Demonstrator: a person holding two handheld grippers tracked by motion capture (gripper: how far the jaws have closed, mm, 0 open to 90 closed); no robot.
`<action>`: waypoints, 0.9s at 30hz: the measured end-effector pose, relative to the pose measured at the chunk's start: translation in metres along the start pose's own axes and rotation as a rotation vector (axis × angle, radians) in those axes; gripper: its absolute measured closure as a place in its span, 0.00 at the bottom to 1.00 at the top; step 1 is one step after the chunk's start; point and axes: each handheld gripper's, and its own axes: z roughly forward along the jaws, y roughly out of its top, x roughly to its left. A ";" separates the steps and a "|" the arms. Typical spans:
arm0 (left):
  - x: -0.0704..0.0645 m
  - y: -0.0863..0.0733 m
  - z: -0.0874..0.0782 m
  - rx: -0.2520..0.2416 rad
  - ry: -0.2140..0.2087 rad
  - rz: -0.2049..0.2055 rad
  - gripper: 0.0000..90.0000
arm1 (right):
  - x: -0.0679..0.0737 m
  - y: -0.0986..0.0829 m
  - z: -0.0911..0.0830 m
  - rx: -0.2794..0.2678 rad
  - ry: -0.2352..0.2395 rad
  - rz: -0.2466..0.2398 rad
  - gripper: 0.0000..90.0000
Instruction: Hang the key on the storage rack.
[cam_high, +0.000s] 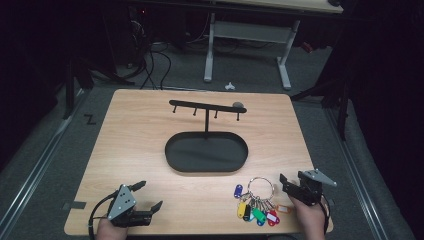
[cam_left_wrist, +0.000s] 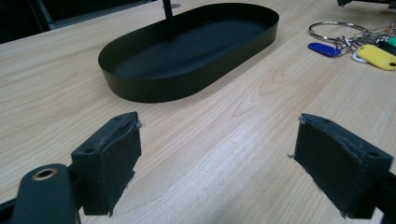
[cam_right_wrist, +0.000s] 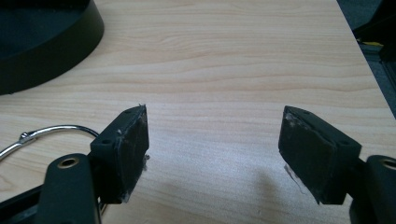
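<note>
Two grippers rest at the near edge of the bench, and both have their jaws spread wide with nothing between them. The right gripper (cam_high: 292, 186) is just beside the key bunch (cam_high: 256, 202), which lies on the bench a little to its left. The left gripper (cam_high: 149, 195) is well apart from the key bunch, on the other side of it. So the right hand (cam_high: 310, 220) is clearly the nearer one. The bunch spreads from its steel ring (cam_right_wrist: 44, 135), on the far side, toward the coloured tags (cam_left_wrist: 376, 56) on the near side. In the right gripper view the ring passes just beside the left jaw. Beyond the key bunch stands the black oval tray (cam_high: 172, 160), and from its middle a post rises to a bar with hooks (cam_high: 207, 106). Probably the ring should go onto one hook.
</note>
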 end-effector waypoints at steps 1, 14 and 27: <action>0.000 0.000 0.000 0.000 0.000 0.000 0.17 | 0.000 0.000 0.000 -0.004 0.002 0.000 0.28; -0.001 0.002 0.008 0.003 -0.014 0.008 0.17 | 0.003 -0.003 -0.004 0.016 0.057 -0.025 0.28; 0.003 0.005 0.010 -0.002 0.017 0.000 0.17 | 0.023 0.006 -0.005 0.040 0.138 -0.132 0.23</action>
